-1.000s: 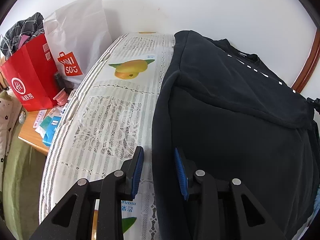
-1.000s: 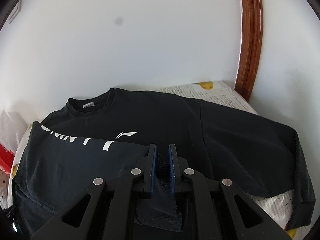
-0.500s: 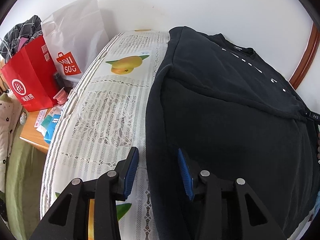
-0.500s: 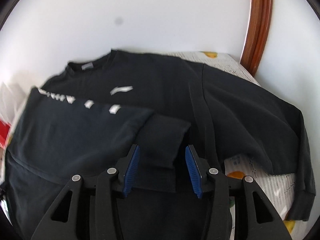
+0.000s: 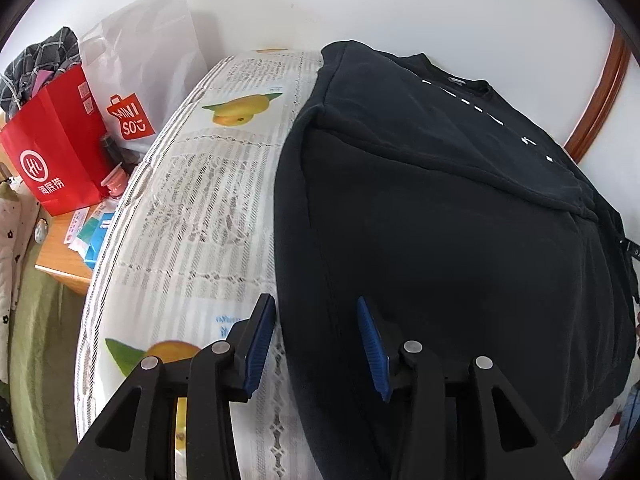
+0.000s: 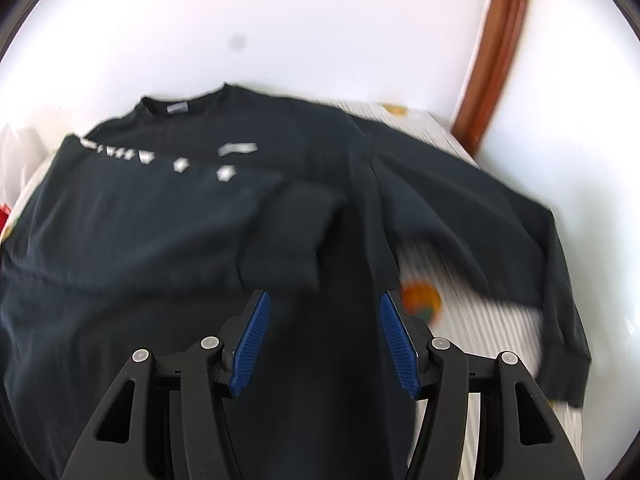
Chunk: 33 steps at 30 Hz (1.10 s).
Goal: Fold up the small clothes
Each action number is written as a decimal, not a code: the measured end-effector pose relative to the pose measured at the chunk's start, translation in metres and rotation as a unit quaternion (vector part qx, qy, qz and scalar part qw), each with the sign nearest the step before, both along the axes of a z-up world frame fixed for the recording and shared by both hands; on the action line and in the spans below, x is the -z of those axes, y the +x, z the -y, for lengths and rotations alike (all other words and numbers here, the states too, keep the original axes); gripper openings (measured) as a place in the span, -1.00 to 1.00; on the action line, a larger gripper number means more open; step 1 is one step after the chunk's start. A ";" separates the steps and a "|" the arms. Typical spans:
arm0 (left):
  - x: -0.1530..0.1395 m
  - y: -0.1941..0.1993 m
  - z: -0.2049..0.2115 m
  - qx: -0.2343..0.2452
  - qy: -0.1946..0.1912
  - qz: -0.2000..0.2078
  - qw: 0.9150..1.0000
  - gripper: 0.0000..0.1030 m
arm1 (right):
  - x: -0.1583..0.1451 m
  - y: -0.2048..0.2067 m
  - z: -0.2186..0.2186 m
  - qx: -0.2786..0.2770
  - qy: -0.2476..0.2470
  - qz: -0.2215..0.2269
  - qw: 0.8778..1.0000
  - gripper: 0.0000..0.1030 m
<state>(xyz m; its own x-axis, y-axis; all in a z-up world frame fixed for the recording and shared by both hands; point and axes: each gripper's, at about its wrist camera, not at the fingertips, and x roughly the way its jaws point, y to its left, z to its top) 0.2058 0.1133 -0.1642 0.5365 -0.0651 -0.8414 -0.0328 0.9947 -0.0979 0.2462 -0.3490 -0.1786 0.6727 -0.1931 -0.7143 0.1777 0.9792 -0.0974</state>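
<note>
A black long-sleeved sweatshirt (image 5: pixel 440 220) lies flat on a white fruit-print cloth (image 5: pixel 200 200), collar toward the wall. One sleeve is folded across the body, and its cuff (image 6: pixel 292 236) rests just ahead of my right gripper (image 6: pixel 323 300). That gripper's jaws are opening, and nothing is pinched between them. The other sleeve (image 6: pixel 480 220) lies spread to the right. My left gripper (image 5: pixel 314 308) hovers open over the shirt's left folded edge, which runs between its fingers untouched.
Left of the bed, a red paper bag (image 5: pixel 56 148) and a white shopping bag (image 5: pixel 148 60) stand on a small wooden table (image 5: pixel 60 264). A white wall is close behind. A brown wooden frame (image 6: pixel 496 52) rises at the right.
My right gripper let go of the sleeve cuff, opened wide and drew back; the cuff now lies on the shirt. My left gripper shifted along the shirt's left edge and opened slightly.
</note>
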 end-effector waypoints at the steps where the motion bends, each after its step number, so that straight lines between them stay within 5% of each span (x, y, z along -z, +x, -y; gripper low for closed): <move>1: 0.000 -0.005 0.002 0.005 -0.006 -0.003 1.000 -0.20 | 0.004 -0.009 0.001 0.002 -0.003 -0.002 1.000 0.11; 5: 0.001 -0.025 0.007 0.012 -0.008 -0.002 1.000 -0.19 | 0.020 -0.049 0.010 0.006 -0.019 -0.007 1.000 0.11; 14: 0.000 -0.067 0.021 0.010 0.012 0.007 1.000 -0.20 | 0.049 -0.117 0.023 0.007 0.036 -0.013 0.999 0.11; 17: 0.002 -0.073 0.024 0.002 0.027 0.015 1.000 -0.54 | 0.055 -0.135 0.023 0.003 0.048 -0.003 0.999 0.08; 19: 0.002 -0.076 0.024 0.002 0.015 0.015 1.000 -0.80 | 0.058 -0.143 0.022 -0.005 0.055 0.011 0.998 -0.49; 21: 0.002 -0.078 0.021 -0.004 0.004 0.013 1.000 -0.83 | 0.059 -0.149 0.021 -0.019 0.067 0.019 0.997 -0.78; 33: 0.003 -0.104 0.005 -0.020 -0.016 0.005 1.000 -0.86 | 0.055 -0.167 0.003 -0.032 0.043 0.005 0.999 -0.83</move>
<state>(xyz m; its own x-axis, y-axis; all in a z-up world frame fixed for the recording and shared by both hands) 0.1022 0.1088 -0.1672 0.5471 -0.0712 -0.8340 -0.0706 0.9889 -0.1308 0.0793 -0.3524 -0.2338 0.6893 -0.0882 -0.7191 0.1153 0.9933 -0.0114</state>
